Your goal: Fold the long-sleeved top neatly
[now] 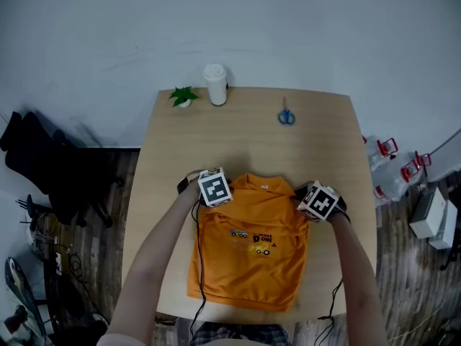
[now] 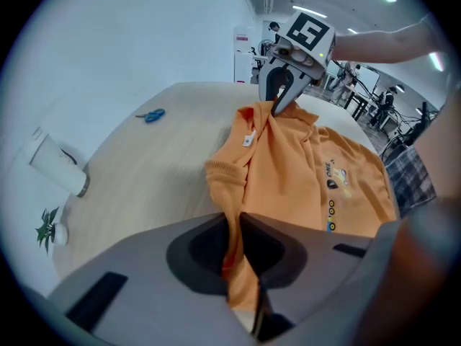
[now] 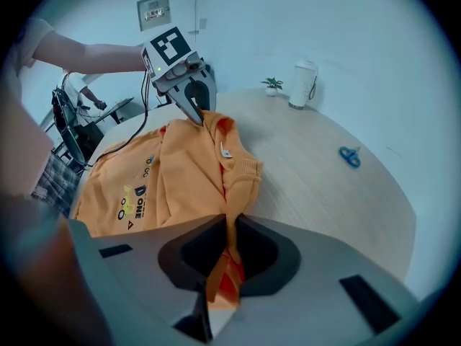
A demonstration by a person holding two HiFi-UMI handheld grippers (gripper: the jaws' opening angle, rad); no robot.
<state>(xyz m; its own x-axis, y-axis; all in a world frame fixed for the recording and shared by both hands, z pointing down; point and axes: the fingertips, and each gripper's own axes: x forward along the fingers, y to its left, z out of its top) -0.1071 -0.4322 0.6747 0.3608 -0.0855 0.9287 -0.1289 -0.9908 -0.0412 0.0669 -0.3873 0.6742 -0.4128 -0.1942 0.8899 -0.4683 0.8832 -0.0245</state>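
Orange long-sleeved top (image 1: 252, 258) is lying on the near part of the wooden table (image 1: 238, 139), hem close to the near edge, printed graphic facing up. The person's forearms are reaching in over it from the near side. Left gripper (image 2: 240, 262) is sitting at the top's far left corner beside the collar, jaws closed nearly together on a thin fold of the orange fabric, the cloth running up between the pads. Right gripper (image 3: 227, 262) is doing the same at the far right corner, jaws pinched tight on a fold of the fabric. The collar end is standing slightly raised between the two grippers, while the rest is resting flat. Farther back, blue scissors (image 1: 287, 116) are lying on bare wood. At the far edge a white cup (image 1: 215, 84) is standing upright, a small green plant (image 1: 183, 96) just left of it.
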